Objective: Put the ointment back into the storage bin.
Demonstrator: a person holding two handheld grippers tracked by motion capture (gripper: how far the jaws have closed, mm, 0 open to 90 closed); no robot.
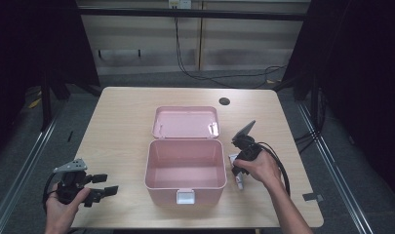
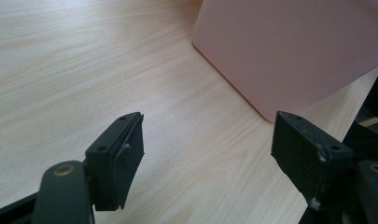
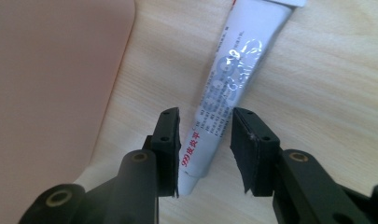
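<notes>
A: Right gripper (image 3: 204, 151)?
B: It is lowered over a white tube (image 3: 228, 84) that lies flat on the table (image 3: 326, 93). The cap end of the tube is bracketed by the two black jaws, which are drawn fairly close. One pad (image 3: 170, 149) is seen against the tube's side; a sliver of wood is seen between the tube and the other pad, so no firm pinch is shown.

A: Where is the tube placed?
B: It is laid on the wood just beside the right wall of the pink box (image 1: 185, 168), near the front. In the high view the tube (image 1: 239, 180) is partly covered by the right hand (image 1: 261, 168).

A: Left gripper (image 1: 101, 184)?
B: It is held at the near left corner of the table (image 1: 117, 112), well apart from the box. Its jaws are spread wide, and nothing is held between them; bare wood is seen in the gap in the left gripper view. A corner of the box (image 2: 294, 51) is seen ahead of it there.

A: Box state?
B: It is opened, with the lid (image 1: 186, 122) tipped back behind it. A white latch (image 1: 185, 196) is fitted on the front wall.
</notes>
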